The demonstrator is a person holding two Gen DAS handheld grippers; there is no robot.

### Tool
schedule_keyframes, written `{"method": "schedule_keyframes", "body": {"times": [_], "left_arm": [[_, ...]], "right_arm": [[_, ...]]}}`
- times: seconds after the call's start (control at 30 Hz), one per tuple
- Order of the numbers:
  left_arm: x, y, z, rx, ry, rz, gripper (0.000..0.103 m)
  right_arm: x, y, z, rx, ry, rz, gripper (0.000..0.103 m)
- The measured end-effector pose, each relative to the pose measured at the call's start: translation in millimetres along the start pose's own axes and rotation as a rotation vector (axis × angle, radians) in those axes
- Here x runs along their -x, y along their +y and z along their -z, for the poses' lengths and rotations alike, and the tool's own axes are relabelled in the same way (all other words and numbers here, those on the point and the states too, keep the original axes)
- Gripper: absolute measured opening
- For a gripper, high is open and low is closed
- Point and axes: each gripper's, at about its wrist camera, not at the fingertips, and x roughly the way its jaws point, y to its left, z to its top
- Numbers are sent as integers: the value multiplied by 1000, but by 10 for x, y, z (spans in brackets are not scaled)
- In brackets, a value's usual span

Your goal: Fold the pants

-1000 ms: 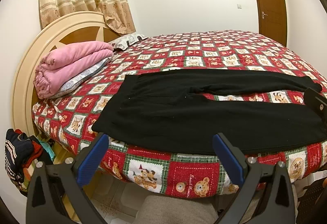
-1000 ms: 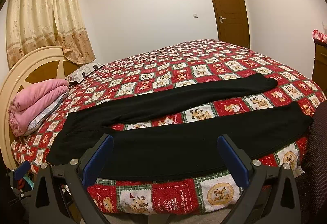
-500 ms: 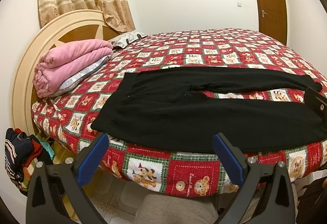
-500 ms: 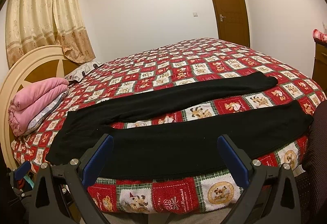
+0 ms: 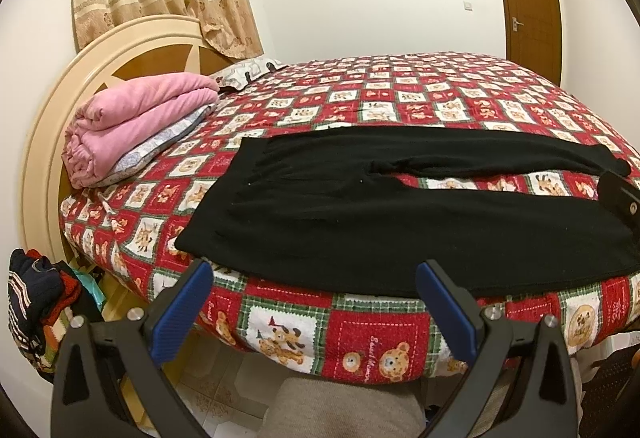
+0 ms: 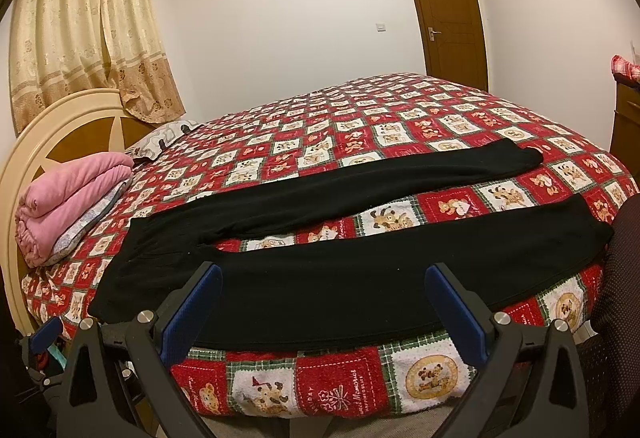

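Black pants [image 5: 360, 214] lie flat and spread on the red patterned bedspread [image 5: 400, 98], waistband to the left, both legs running right with a gap between them. They also show in the right wrist view [image 6: 360, 278]. My left gripper [image 5: 316, 302] is open and empty, in front of the near bed edge by the waist end. My right gripper [image 6: 320, 306] is open and empty, in front of the near leg's edge. The right gripper's tip [image 5: 620, 194] shows at the right edge of the left wrist view.
A folded pink blanket [image 5: 136, 122] lies on a pillow by the round headboard [image 5: 120, 54]. A pile of clothes [image 5: 32, 298] sits on the floor at the left. A brown door [image 6: 448, 14] stands beyond the bed. A dresser [image 6: 626, 118] is at the right.
Both grippers have risen slightly, so the bed sits a little lower in each view. The pants have not moved. Both grippers stay open.
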Motion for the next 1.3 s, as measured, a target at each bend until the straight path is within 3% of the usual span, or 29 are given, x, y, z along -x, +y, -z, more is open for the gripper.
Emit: {"method": "schedule_keyframes", "body": {"times": [0.3,0.6,0.77,0.97,1.1,1.3], "left_arm": [[-167,1,-47,9,56,12,103],[-693,95,-21,-46,157,-7,103],[-1002,266,-239,-52,182,-17,103],[-1591,684,-901,-21,219,35,103],[-2106,954,-1222,-19,254,-3,103],[-2731,1462,-1483,125,329,74,102]], "right_arm": [[-129,-84,36,-13,34,15,102],[-478,-278,146,-14,117,75,102],[-718,-395,102,6,155,111,102],[-1134,-168,-491,98,161,25,102],[-1694,152,-859,216,216,-32,102],[-2546,547,-1106,403,295,-83,102]]}}
